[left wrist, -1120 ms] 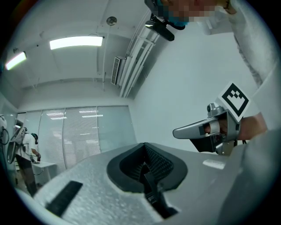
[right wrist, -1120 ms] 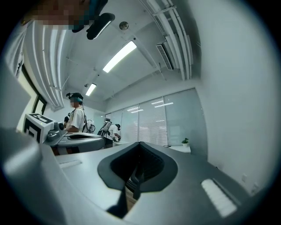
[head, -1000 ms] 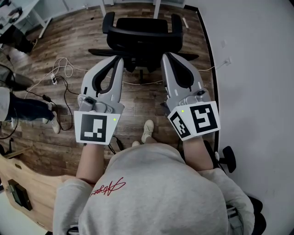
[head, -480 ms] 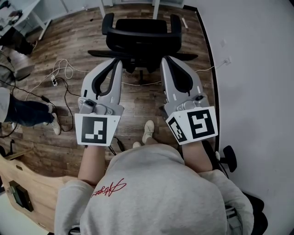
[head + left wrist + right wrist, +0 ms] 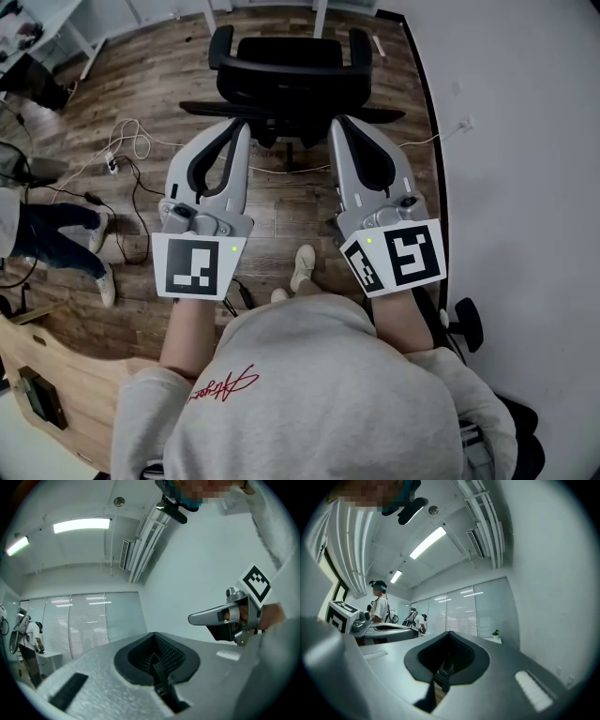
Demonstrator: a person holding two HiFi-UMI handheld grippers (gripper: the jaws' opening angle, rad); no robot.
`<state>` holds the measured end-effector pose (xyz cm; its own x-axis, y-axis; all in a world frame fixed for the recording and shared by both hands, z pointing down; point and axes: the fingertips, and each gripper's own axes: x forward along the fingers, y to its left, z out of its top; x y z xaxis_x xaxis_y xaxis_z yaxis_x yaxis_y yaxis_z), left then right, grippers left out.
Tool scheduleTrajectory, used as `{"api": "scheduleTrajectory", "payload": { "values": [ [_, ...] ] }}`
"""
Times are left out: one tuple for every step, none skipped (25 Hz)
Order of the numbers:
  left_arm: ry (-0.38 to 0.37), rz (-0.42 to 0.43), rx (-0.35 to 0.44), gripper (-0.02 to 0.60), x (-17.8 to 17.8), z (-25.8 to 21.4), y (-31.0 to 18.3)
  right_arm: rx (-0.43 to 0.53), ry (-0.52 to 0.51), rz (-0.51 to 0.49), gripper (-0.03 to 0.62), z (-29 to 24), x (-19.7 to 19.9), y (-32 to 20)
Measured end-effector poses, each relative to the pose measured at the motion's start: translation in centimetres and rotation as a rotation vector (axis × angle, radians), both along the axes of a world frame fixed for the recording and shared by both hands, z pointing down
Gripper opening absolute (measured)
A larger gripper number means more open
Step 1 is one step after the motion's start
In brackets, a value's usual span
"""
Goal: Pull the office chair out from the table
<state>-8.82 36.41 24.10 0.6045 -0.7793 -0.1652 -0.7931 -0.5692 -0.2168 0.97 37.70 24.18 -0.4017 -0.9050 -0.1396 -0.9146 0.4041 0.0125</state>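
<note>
The black office chair [image 5: 289, 77] stands on the wood floor at the top of the head view, its backrest facing me, between white table legs [image 5: 320, 16]. My left gripper [image 5: 246, 125] and right gripper [image 5: 335, 120] are held side by side in front of it, tips over the chair's base, touching nothing. Both are shut with nothing between the jaws. The left gripper view shows the closed left gripper [image 5: 158, 663] against a white wall and ceiling, with the right gripper [image 5: 224, 618] beside it. In the right gripper view the closed right gripper [image 5: 443, 667] points toward glass partitions.
Cables and a power strip [image 5: 114, 161] lie on the floor to the left. A standing person's legs [image 5: 52, 234] are at the left edge. A white wall [image 5: 525, 141] runs along the right. A wooden panel [image 5: 56, 375] sits at bottom left, another chair's castor [image 5: 466, 323] at bottom right.
The person's legs at the left edge have shifted. Both grippers stay where they were, still shut.
</note>
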Motion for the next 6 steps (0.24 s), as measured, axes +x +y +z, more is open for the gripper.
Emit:
{"api": "scheduleTrajectory", "payload": {
  "values": [
    [0.000,0.001,0.000,-0.005,0.08,-0.01,0.00,0.001,-0.001,0.002,0.000,-0.05,0.09,0.04],
    [0.000,0.002,0.000,-0.005,0.11,-0.01,0.01,0.002,-0.001,0.003,0.000,-0.09,0.13,0.09],
    [0.001,0.002,-0.001,-0.005,0.11,0.00,0.03,0.003,-0.002,0.003,0.000,-0.11,0.14,0.13],
    [0.001,0.001,-0.002,-0.005,0.08,0.03,0.07,0.003,-0.002,0.002,0.000,-0.09,0.12,0.17],
    [0.001,0.000,-0.002,-0.005,0.04,0.07,0.11,0.003,-0.003,0.000,0.000,-0.06,0.08,0.21],
    [0.001,-0.001,-0.003,-0.005,0.01,0.11,0.16,0.002,-0.004,-0.002,0.000,-0.02,0.04,0.26]
  ]
}}
